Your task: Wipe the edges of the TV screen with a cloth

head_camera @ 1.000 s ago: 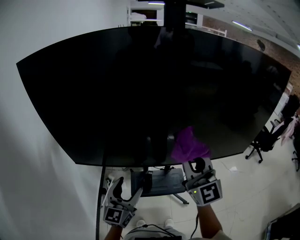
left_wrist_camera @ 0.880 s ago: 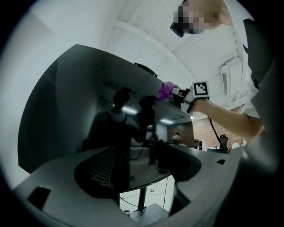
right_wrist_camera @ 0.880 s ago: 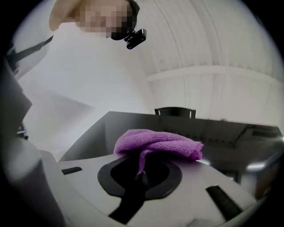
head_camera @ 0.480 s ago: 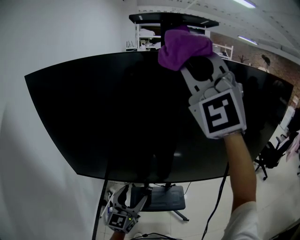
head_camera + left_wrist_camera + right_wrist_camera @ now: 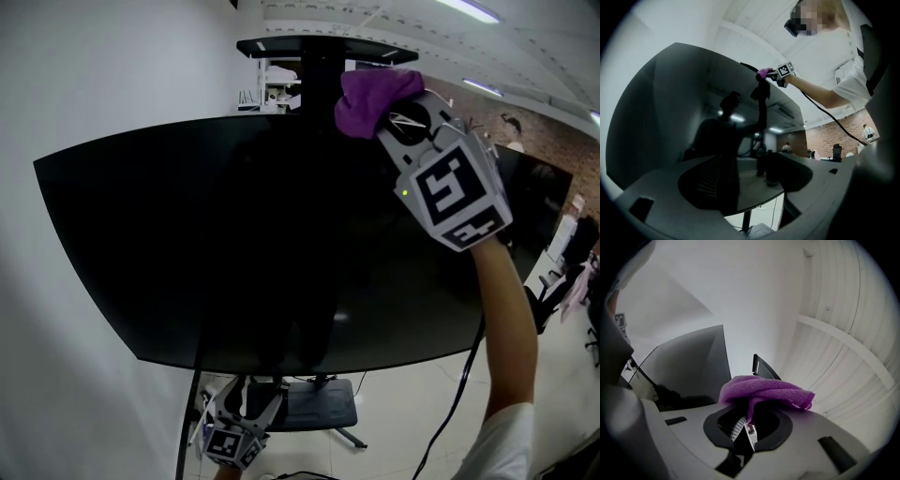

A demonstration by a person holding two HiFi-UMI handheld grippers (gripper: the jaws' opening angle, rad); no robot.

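The big black TV screen [image 5: 281,253] fills the head view, its top edge running across under my right gripper [image 5: 398,117]. That gripper is raised at the top edge, right of the middle, and shut on a bunched purple cloth [image 5: 372,97]. The cloth rests at the edge beside the stand pole. In the right gripper view the cloth [image 5: 764,392] drapes over the shut jaws, with the screen [image 5: 689,366] below. My left gripper [image 5: 246,412] hangs low under the screen's bottom edge, open and holding nothing. The left gripper view shows the cloth [image 5: 764,72] far up against the screen [image 5: 670,117].
A dark shelf [image 5: 314,47] tops the stand pole behind the screen. The stand's base [image 5: 314,403] sits on the floor below. A black cable [image 5: 459,394] hangs from my right arm. White wall lies to the left, office chairs [image 5: 553,300] to the right.
My right gripper has lifted the cloth from the screen's bottom edge up to its top edge, then shifted a little to the right. The left gripper has stayed low.
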